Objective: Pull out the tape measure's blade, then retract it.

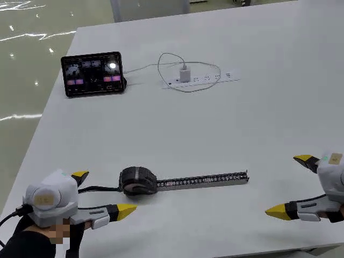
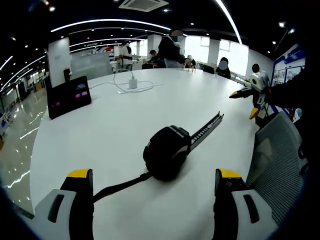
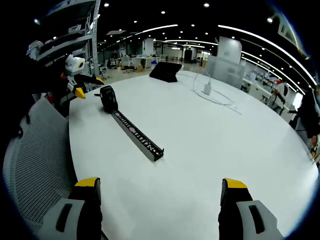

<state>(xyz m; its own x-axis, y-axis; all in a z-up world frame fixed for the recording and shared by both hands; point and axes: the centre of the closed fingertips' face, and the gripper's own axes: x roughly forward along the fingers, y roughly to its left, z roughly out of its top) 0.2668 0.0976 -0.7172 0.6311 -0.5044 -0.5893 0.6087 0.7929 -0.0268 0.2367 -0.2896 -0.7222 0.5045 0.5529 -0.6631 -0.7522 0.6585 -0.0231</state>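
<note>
Two grippers are hovering over a white table (image 1: 215, 134), and both are standing with jaws spread wide and pinching nothing. The tape measure (image 1: 138, 180) is lying flat on the table just in front of the left gripper (image 1: 104, 192), close to its yellow tips but not touching them. Its black strap (image 1: 99, 188) is trailing back toward this gripper and passing between the open jaws. The blade (image 1: 204, 180) is pulled out and resting on the table; its long axis is running straight from the left gripper toward the right gripper (image 1: 290, 186). The hooked end is pointing at the right gripper and stopping short of it, with bare table between them. Nothing is standing in the way on this line. Well beyond both grippers, on the far side of the table, a dark tablet (image 1: 93, 73) is leaning with its screen lit, and beside it a power strip (image 1: 201, 79) is lying with a white charger (image 1: 185, 74) plugged in and a looped cable (image 1: 172, 56).
</note>
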